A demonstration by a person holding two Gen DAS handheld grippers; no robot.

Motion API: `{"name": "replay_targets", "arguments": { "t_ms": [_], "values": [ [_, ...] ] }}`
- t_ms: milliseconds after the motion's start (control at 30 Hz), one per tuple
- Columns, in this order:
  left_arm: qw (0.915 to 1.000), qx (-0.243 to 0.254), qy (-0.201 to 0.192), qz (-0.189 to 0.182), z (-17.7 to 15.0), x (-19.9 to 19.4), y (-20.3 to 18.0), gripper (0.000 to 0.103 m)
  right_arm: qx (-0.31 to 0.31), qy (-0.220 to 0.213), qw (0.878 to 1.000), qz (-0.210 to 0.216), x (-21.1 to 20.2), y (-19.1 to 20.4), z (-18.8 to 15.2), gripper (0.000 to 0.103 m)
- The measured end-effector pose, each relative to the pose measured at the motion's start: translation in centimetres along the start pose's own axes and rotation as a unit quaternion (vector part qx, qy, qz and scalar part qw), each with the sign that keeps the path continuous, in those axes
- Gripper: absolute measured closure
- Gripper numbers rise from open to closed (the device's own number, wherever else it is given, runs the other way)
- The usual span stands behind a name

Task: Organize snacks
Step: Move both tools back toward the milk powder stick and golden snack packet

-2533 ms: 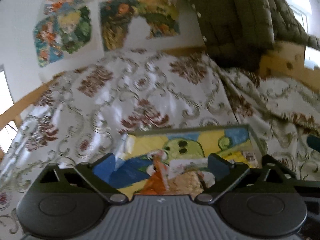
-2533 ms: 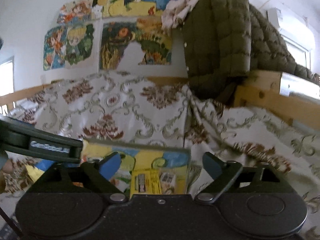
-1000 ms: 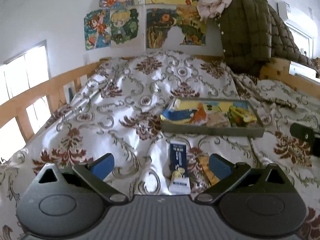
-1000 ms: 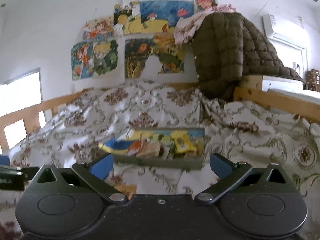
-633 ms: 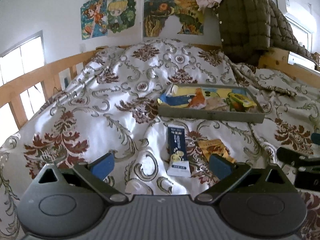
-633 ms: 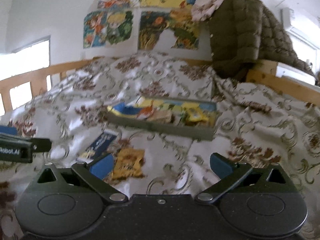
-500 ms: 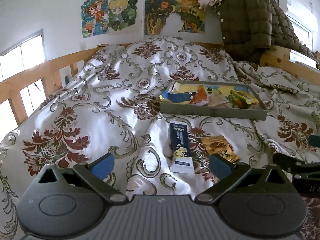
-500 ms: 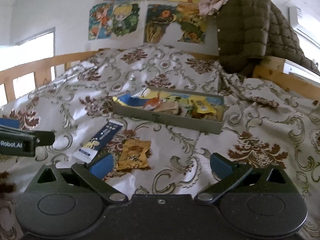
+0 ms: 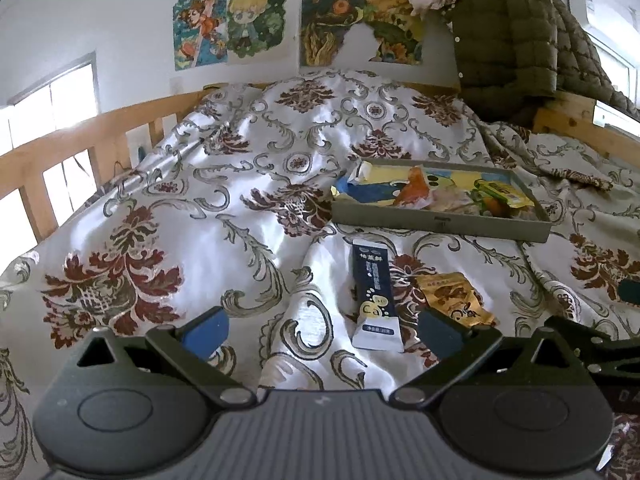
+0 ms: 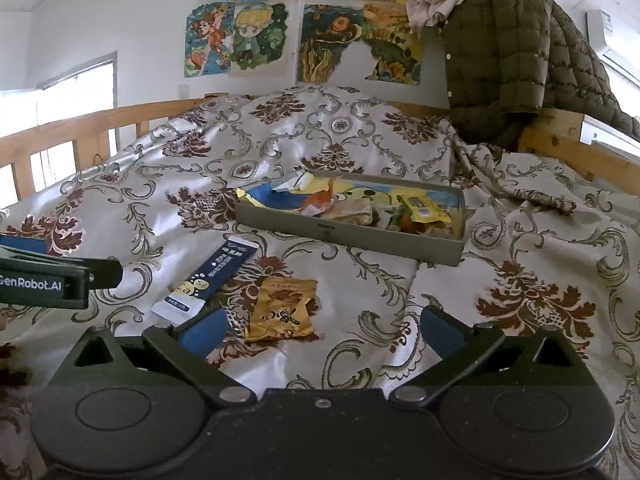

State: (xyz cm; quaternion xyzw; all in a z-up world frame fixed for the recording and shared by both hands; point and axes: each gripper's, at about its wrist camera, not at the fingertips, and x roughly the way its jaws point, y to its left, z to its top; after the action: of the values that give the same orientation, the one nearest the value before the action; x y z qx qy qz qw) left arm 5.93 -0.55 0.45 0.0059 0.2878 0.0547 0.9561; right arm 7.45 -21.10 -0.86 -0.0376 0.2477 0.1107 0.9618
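Lying loose on the bed, the gold pouch [image 10: 283,309] looks light, crinkly, slippery; the right hand-held gripper [image 10: 320,326], jaws apart and empty, should pinch 1 edge.

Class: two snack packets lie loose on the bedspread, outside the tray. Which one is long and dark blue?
The dark blue stick packet, long and narrow with a white end. The other loose one, the orange packet beside it, is short, crinkled and golden.

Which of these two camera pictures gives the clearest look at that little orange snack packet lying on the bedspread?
The right wrist view: the orange snack packet lies whole and near the middle, between the open fingers. In the left wrist view the packet sits off to the right, its near corner cut off by a blue pad.
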Motion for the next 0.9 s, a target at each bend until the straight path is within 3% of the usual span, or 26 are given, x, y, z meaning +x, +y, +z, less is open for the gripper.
{"name": "replay_targets", "arguments": {
  "t_ms": [900],
  "values": [
    [0.9994,-0.033,0.005,0.012,2.9,4.8,-0.7,0.000,0.012,0.020,1.000,0.007,3.3,-1.7,0.9,0.001]
  ]
}}
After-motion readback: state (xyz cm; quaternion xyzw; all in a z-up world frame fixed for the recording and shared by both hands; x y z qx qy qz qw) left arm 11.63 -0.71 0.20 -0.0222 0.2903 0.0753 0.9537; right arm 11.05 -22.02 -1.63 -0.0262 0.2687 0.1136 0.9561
